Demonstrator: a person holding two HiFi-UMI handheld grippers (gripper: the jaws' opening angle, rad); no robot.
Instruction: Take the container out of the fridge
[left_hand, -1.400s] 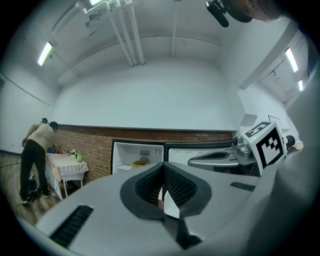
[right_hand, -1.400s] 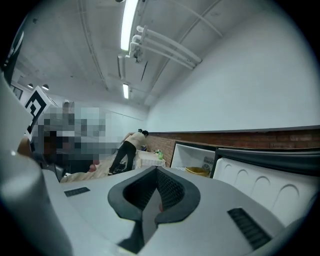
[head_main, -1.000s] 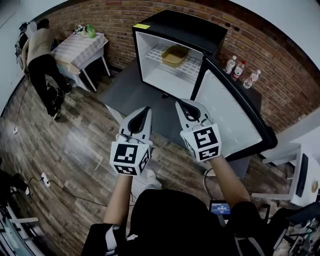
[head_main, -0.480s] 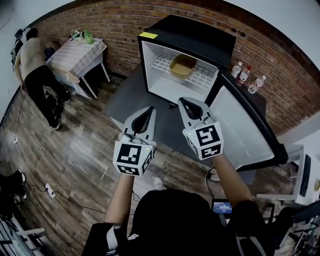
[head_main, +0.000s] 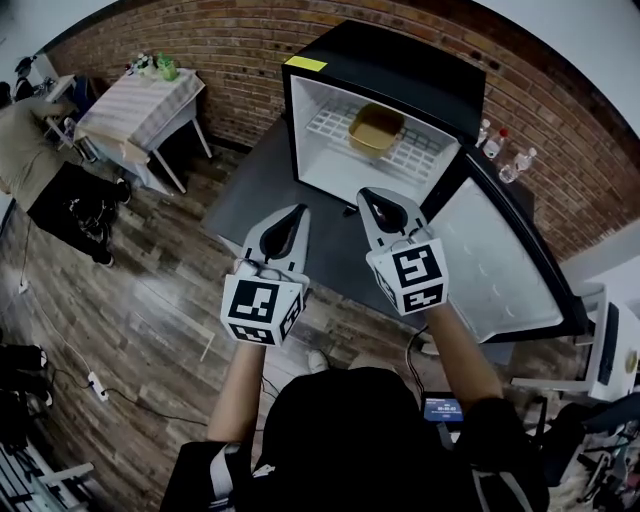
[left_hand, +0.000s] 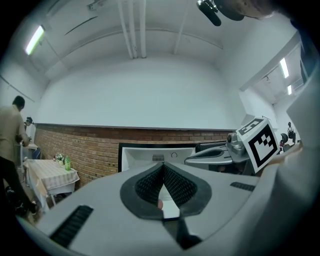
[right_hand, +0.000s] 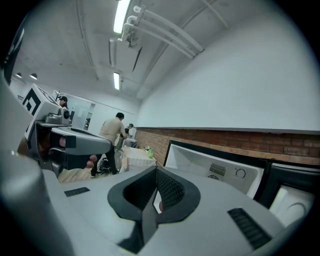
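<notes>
In both gripper views the gripper's own body covers the lower inside of the fridge (head_main: 400, 60), so the container (head_main: 377, 130) shows only in the head view, and its contents cannot be made out there. It is a shallow, open-topped tan tub on the white wire shelf (head_main: 420, 155) inside the fridge, toward the back. The door (head_main: 495, 265) stands open to the fridge's right. The left gripper (head_main: 297, 211) and right gripper (head_main: 368, 196) hover side by side in front of the fridge, outside it, both clenched on nothing. A person (head_main: 30, 140) far left of the fridge is partly cut off.
</notes>
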